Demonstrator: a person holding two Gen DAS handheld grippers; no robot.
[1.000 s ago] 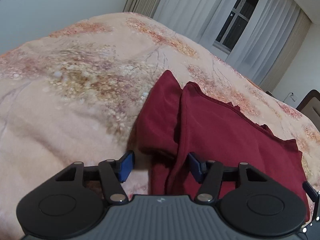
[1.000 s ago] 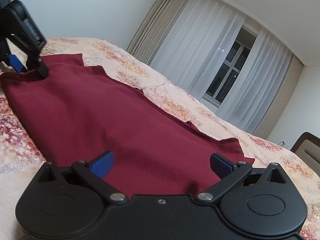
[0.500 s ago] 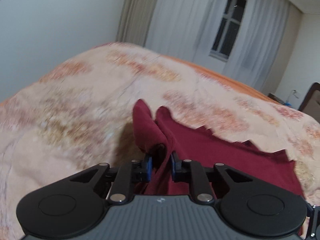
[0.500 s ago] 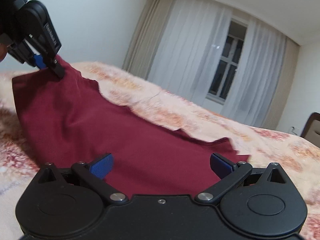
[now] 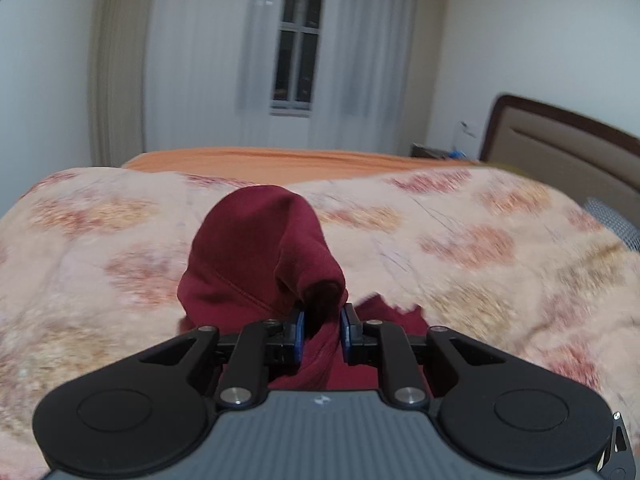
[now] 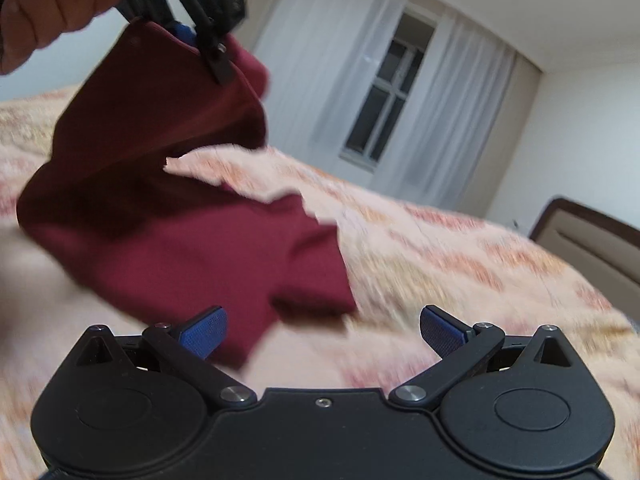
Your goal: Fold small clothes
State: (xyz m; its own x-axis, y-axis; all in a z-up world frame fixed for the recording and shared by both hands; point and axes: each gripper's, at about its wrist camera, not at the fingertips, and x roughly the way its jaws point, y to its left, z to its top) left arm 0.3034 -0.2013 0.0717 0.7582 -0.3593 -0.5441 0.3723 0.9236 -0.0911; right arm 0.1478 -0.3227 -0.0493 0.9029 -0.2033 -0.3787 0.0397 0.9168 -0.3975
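Observation:
A dark red garment (image 5: pixel 256 256) lies on a floral bedspread (image 5: pixel 500 248). My left gripper (image 5: pixel 322 332) is shut on one bunched end of it and holds that end up; cloth humps over the fingers. In the right wrist view the left gripper (image 6: pixel 192 36) holds the garment (image 6: pixel 192 240) high at the upper left, its far end still on the bed. My right gripper (image 6: pixel 322 332) is open and empty, low over the bed near the garment's near corner.
The bedspread (image 6: pixel 460 264) covers the whole bed. A brown headboard (image 5: pixel 560 148) stands at the right. A window (image 5: pixel 296 44) with white curtains is on the far wall. The person's hand (image 6: pixel 44 12) grips the left tool.
My left gripper closed on the garment's end and lifted it up off the bed, swinging toward the right. The right gripper stayed open and drew back to the garment's near corner.

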